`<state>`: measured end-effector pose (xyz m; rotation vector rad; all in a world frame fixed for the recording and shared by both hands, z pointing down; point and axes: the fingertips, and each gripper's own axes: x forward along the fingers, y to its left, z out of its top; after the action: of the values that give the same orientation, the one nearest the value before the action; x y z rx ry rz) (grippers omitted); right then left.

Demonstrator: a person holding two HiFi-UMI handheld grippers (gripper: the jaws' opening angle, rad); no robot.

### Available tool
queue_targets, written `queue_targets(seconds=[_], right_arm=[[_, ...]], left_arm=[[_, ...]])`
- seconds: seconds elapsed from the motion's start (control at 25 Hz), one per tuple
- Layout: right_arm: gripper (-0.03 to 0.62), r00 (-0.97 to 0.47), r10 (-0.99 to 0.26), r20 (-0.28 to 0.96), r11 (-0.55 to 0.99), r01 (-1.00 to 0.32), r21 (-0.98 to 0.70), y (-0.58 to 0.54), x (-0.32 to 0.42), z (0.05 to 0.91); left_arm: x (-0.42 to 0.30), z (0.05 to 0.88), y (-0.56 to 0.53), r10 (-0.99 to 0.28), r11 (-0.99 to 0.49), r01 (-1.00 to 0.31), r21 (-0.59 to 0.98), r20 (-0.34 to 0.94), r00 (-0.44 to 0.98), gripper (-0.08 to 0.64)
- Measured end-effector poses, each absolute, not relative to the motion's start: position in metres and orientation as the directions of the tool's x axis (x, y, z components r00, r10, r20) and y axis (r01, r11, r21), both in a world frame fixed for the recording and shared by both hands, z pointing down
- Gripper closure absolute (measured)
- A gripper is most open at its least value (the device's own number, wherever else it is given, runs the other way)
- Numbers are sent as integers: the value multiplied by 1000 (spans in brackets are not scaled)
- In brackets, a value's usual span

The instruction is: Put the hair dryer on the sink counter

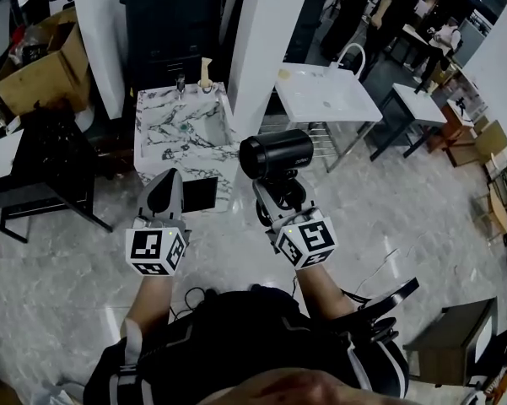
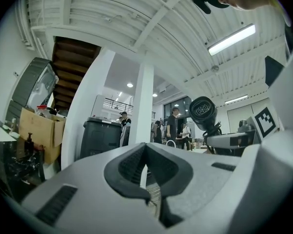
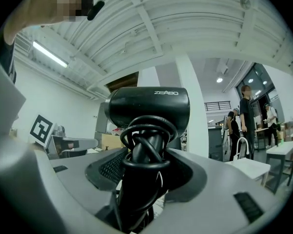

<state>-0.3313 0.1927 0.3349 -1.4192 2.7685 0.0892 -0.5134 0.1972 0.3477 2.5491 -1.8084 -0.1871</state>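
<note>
A black hair dryer (image 1: 276,153) with its cord coiled round the handle stands upright in my right gripper (image 1: 272,194), whose jaws are shut on the handle. The right gripper view shows its barrel (image 3: 149,106) above the wrapped handle. It also appears at the right of the left gripper view as a hair dryer (image 2: 203,112) in the air. My left gripper (image 1: 162,194) is held level beside it, jaws shut with nothing between them (image 2: 145,172). The marble sink counter (image 1: 181,129) lies just ahead of and below both grippers, its basin in the middle.
A faucet (image 1: 180,83) and a small bottle (image 1: 206,72) stand at the counter's far edge. A white pillar (image 1: 266,32) rises to its right, then a white sink table (image 1: 325,91). A cardboard box (image 1: 42,70) and black table sit left. People stand far right.
</note>
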Motion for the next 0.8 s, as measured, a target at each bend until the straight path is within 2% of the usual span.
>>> queue_targets(seconds=[0.44,0.8], right_arm=[[351,-570,-817,-87,571,-821,20,182,-290,328],[351,-591,-800,-108,593,-805,7,167,-207,327]], left_arm=[[-484,337,189,-941,-327,-944,47,-101,321,558],[-395,338,174,-944,-324,-946,29,-76,321,558]])
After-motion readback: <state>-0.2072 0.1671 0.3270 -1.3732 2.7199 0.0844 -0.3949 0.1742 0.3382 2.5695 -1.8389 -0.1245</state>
